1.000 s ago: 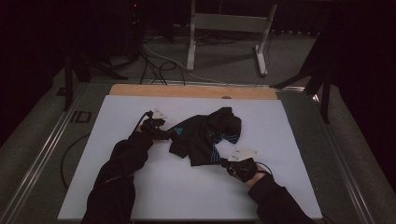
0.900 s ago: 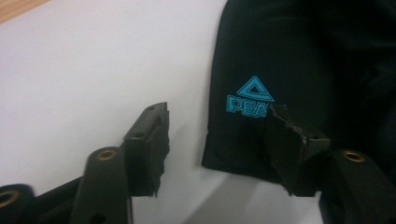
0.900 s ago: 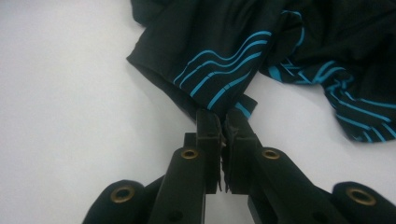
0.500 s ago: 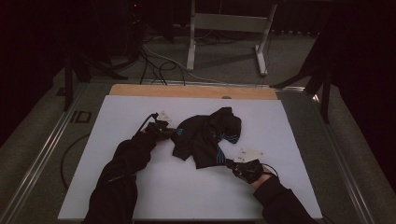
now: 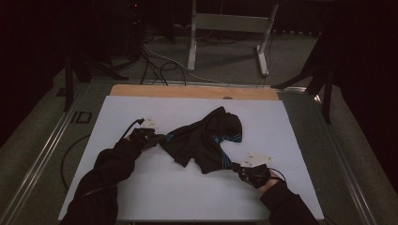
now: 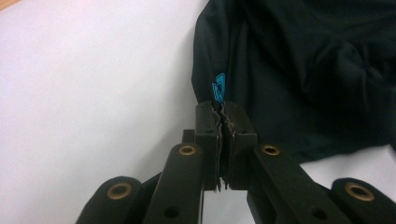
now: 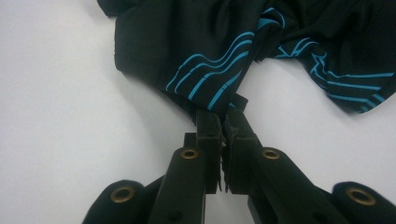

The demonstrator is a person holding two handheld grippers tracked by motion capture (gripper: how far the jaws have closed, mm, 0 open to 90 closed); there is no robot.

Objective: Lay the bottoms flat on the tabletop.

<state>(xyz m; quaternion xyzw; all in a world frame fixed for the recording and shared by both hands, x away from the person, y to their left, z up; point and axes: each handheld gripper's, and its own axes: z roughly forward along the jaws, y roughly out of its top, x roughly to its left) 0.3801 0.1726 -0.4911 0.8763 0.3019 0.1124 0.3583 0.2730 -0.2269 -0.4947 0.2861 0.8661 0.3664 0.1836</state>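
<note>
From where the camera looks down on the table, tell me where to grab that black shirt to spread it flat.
Grip the black shirt at its outer edges, coming in low from each side. The left gripper is shut on the hem by a small blue logo, the right gripper on the edge below the blue stripes. The crumpled middle would probably only bunch.

**Colour and pattern record**

Garment (image 5: 202,138): black cloth, with curved bright blue stripes in parallel bands near its right and near edges, and a small blue printed mark (image 6: 218,88) at its left edge.

Table surface (image 5: 117,122): plain white, no pattern; a bare tan wooden strip (image 5: 187,91) runs along the far edge.

Left gripper (image 6: 222,116) and right gripper (image 7: 223,122): black jaws with brass-coloured rivets. Pale grey plate (image 5: 256,158) atop the right gripper.

Sleeves (image 5: 110,164): black.
</note>
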